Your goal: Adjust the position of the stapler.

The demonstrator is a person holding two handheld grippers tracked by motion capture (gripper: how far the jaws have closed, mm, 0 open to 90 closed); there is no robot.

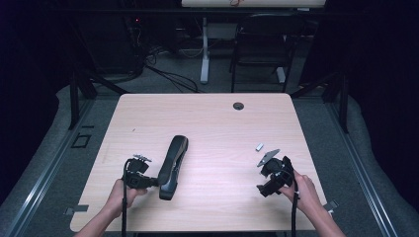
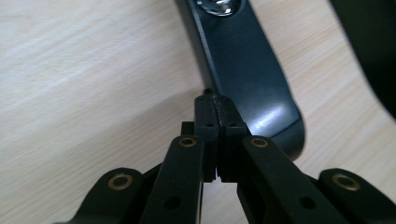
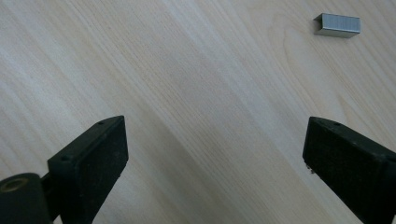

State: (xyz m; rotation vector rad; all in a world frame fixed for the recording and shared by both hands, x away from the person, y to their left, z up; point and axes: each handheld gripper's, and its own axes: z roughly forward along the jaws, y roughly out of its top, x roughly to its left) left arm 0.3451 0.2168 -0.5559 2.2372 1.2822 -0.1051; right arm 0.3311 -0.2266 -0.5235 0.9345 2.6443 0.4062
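Observation:
A black stapler (image 1: 173, 165) lies closed on the wooden table (image 1: 207, 118), left of centre, its long axis running near to far. My left gripper (image 1: 154, 182) is at the stapler's near end, pointing right. In the left gripper view its jaws (image 2: 215, 100) are pressed together with nothing between them, their tips against the edge of the stapler (image 2: 243, 60). My right gripper (image 1: 260, 178) hovers at the right side, open. A small silver strip of staples (image 1: 259, 146) lies just beyond it. In the right gripper view the gripper (image 3: 215, 158) stands wide apart over bare wood, with the staple strip (image 3: 337, 25) at the top right.
A dark cable hole (image 1: 238, 105) sits near the table's far edge. Beyond the table stand a black chair (image 1: 262, 44) and a white desk leg (image 1: 204, 49) with cables on the floor. A person's hands hold both grippers near the table's front edge.

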